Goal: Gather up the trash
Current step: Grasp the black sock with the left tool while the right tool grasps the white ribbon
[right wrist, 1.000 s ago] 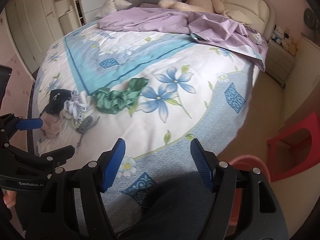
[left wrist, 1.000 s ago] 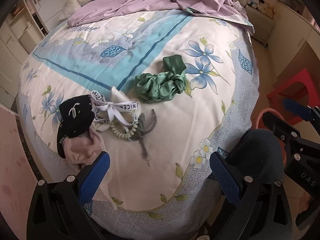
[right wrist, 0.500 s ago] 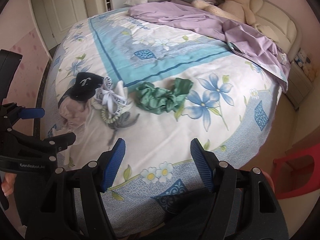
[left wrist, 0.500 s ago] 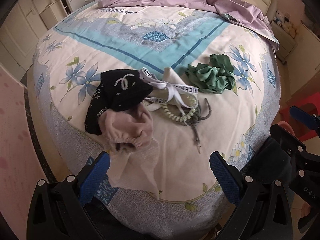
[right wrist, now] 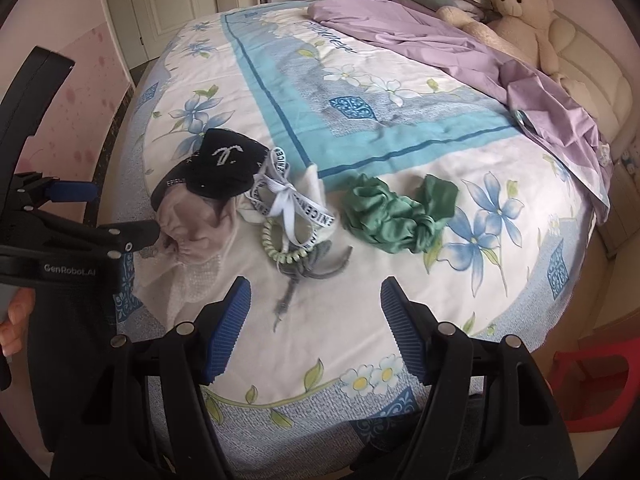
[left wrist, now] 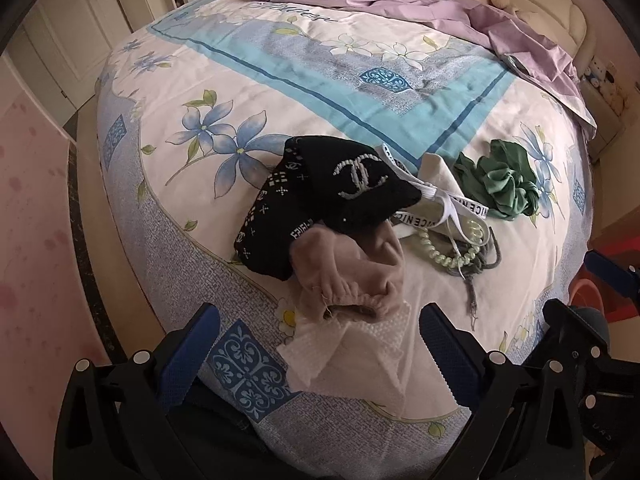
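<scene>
A small pile lies near the bed's front edge. It holds a crumpled white tissue [left wrist: 352,356], a pink cloth [left wrist: 352,276], a black knit piece with a white logo [left wrist: 332,200], a lettered white ribbon [left wrist: 440,208], a pale green coil hair tie [left wrist: 452,252] and a grey tie [left wrist: 476,276]. A green scrunchie [left wrist: 504,184] lies apart to the right. My left gripper [left wrist: 320,344] is open and hangs above the tissue, its pads clear of it. My right gripper [right wrist: 316,320] is open and empty, just short of the grey tie [right wrist: 312,268].
The round bed [right wrist: 520,292] has a floral cover, with a purple sheet [right wrist: 440,44] and a teddy bear [right wrist: 516,16] at its far side. A red stool [right wrist: 592,384] stands on the floor at the right. A hand grips the left gripper's handle [right wrist: 16,320].
Both grippers have swung sideways along the bed edge and rolled. The pile has come from the left to the middle of the left view, and the tissue now lies between the left fingers.
</scene>
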`<state>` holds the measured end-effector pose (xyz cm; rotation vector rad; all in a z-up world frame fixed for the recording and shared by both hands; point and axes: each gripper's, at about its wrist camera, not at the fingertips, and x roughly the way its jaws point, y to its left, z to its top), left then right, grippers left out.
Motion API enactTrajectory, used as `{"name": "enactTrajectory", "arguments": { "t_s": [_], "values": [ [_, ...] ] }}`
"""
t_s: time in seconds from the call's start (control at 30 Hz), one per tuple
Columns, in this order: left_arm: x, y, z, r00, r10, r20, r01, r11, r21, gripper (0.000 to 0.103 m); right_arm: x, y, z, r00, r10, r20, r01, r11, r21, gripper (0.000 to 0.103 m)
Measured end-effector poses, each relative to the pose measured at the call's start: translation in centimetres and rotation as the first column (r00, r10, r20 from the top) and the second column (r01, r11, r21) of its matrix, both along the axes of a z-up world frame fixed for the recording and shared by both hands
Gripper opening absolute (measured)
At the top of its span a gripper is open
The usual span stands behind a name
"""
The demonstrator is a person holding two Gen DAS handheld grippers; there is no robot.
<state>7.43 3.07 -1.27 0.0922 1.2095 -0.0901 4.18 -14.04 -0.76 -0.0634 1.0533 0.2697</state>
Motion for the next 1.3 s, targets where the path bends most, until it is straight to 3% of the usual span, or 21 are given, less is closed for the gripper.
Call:
{"name": "enactTrajectory", "arguments": {
  "t_s": [0.27, 0.73, 0.87, 0.97, 1.03, 1.07, 1.3],
  "values": [
    [3.1, -0.2, -1.4, 1.0, -0.022, -0.005, 0.022, 1.0, 0.003, 0.098, 1.8, 1.3, -0.9, 0.999, 0.029, -0.023, -0.029, 1.0, -0.005, 0.066],
    [7.5, -1.8, -4.6, 0.99, -0.138, -0.012, 0.139, 0.99, 0.01, 0.096, 4.5, 1.4, -2.6, 0.998, 0.033, -0.058, -0.033, 0.999, -0.007, 0.066],
    [8.2, -2.5, -5.5, 0.985, -0.168, -0.034, 0.169, 0.985, 0.029, 0.075, 5.0, 1.6, -3.0, 0.997, 0.04, -0.064, -0.04, 0.999, -0.005, 0.066],
    [8.7, -2.7, -6.0, 0.981, -0.185, -0.064, 0.185, 0.983, -0.008, 0.044, 5.2, 1.7, -3.0, 0.997, 0.045, -0.064, -0.046, 0.999, -0.004, 0.066],
    [8.9, -2.6, -6.0, 0.98, -0.186, -0.066, 0.185, 0.982, -0.025, 0.031, 5.6, 1.8, -3.1, 0.997, 0.051, -0.064, -0.051, 0.999, -0.003, 0.066],
    [9.0, -2.6, -5.9, 0.98, -0.188, -0.067, 0.186, 0.982, -0.035, 0.02, 5.7, 1.9, -3.1, 0.997, 0.052, -0.064, -0.053, 0.999, -0.003, 0.066],
    [9.2, -1.3, -4.1, 0.984, -0.171, -0.044, 0.166, 0.981, -0.106, 0.015, 7.5, 2.9, -3.9, 0.994, 0.083, -0.067, -0.084, 0.996, -0.021, 0.065]
  ]
}}
